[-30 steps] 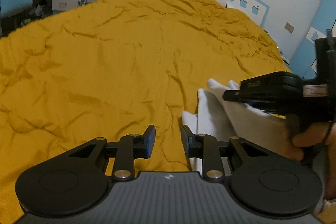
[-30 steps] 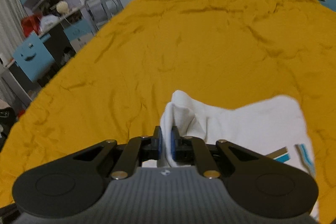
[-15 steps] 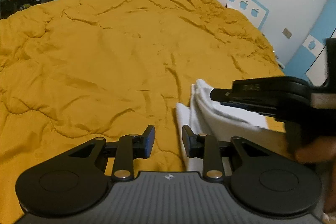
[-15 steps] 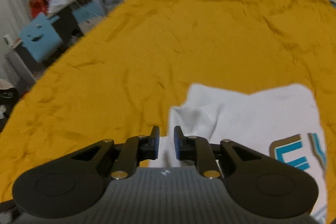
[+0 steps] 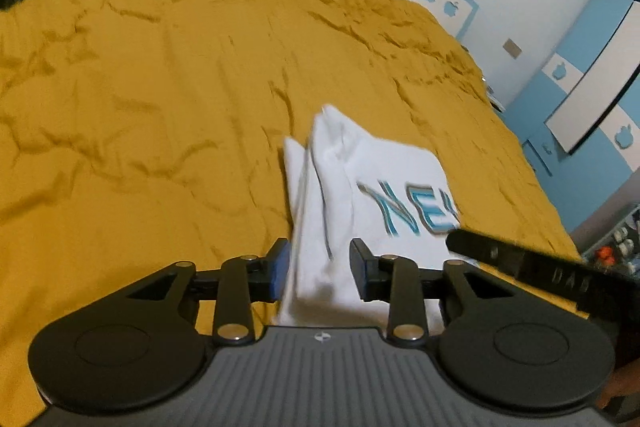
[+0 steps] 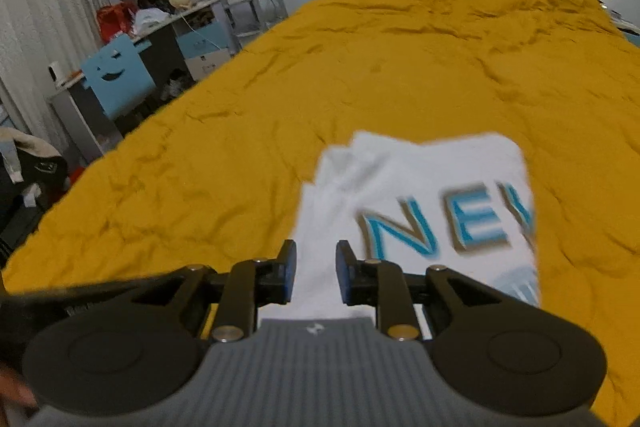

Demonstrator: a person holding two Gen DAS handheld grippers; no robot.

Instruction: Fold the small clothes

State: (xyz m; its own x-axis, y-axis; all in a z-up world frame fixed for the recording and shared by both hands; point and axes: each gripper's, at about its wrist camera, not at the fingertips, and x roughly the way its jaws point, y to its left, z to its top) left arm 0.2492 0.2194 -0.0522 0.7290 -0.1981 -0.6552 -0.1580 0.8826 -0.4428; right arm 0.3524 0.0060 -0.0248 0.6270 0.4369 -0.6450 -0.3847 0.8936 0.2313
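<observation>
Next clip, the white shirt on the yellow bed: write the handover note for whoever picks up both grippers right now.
Left gripper: fingers opening, the shirt's folded edge between them, not pinched.
Right gripper: fingers opening, over the cloth, nothing held.
White shirt: lies on the yellow bedspread, one side folded in over itself, blue lettering facing up.
Done: a side fold, laid down.
Left: probably the other side and the final fold; the shirt's near end is hidden behind the grippers, so check there first.

The left claw (image 5: 319, 269), jaws opening, hangs over the near edge of a folded white shirt (image 5: 360, 187) with blue letters lying on a bed's wrinkled mustard-yellow cover (image 5: 160, 87), cloth showing between its fingers, while the right claw (image 5: 520, 265) juts in at right.
</observation>
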